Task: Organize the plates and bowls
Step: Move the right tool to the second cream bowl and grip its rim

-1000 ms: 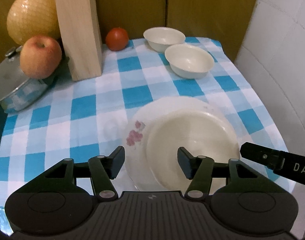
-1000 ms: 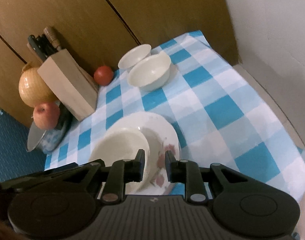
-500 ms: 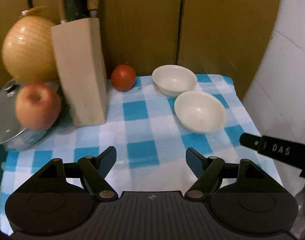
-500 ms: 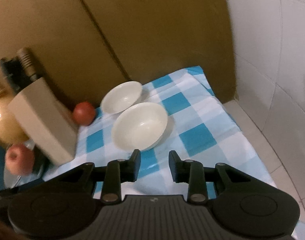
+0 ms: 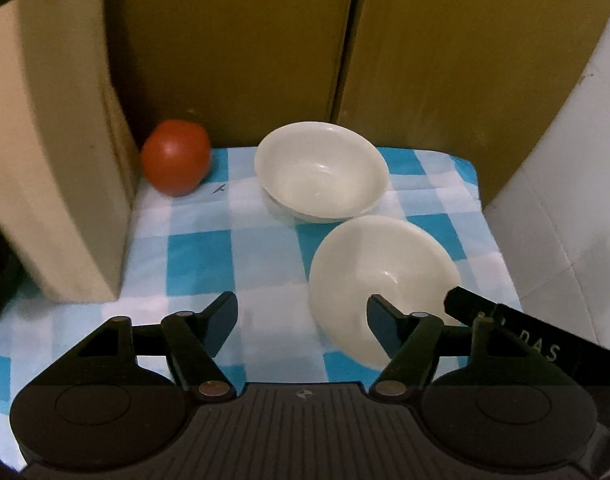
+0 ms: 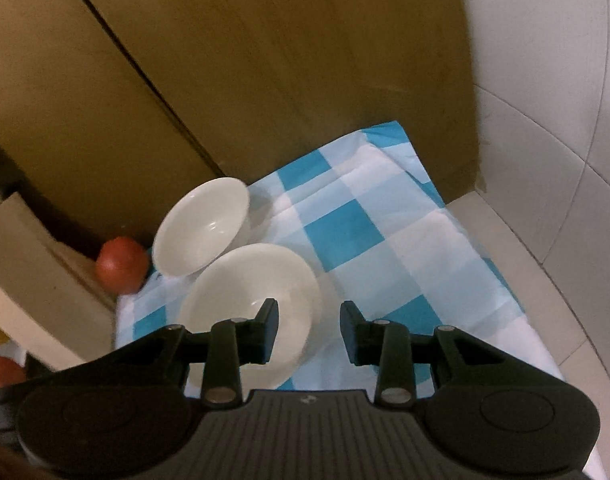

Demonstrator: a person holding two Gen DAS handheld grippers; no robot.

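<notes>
Two white bowls are sitting on the checked cloth (image 5: 197,256) near the back panel: the far bowl (image 5: 321,170) is resting beside the tomato (image 5: 175,157), and the near bowl (image 5: 383,280) is lying just in front of it, their rims close or touching, which cannot be told. No plates are showing in either view. The left gripper (image 5: 301,320) is hovering with jaws spread wide and holding nothing, its right finger overlapping the near bowl's front rim in the picture. The right gripper (image 6: 309,330) is hovering with jaws moderately parted, also empty, its left finger appearing over the near bowl (image 6: 251,306) and its right finger outside the rim, probably lining up to pinch the bowl's wall for stacking into the far bowl (image 6: 201,226). The knife block (image 5: 53,152) is standing to the left, narrowing room there; the cloth's right edge (image 6: 493,276) is lying near the tiled wall (image 6: 553,128), leaving open squares between bowls and that edge for manoeuvring.
</notes>
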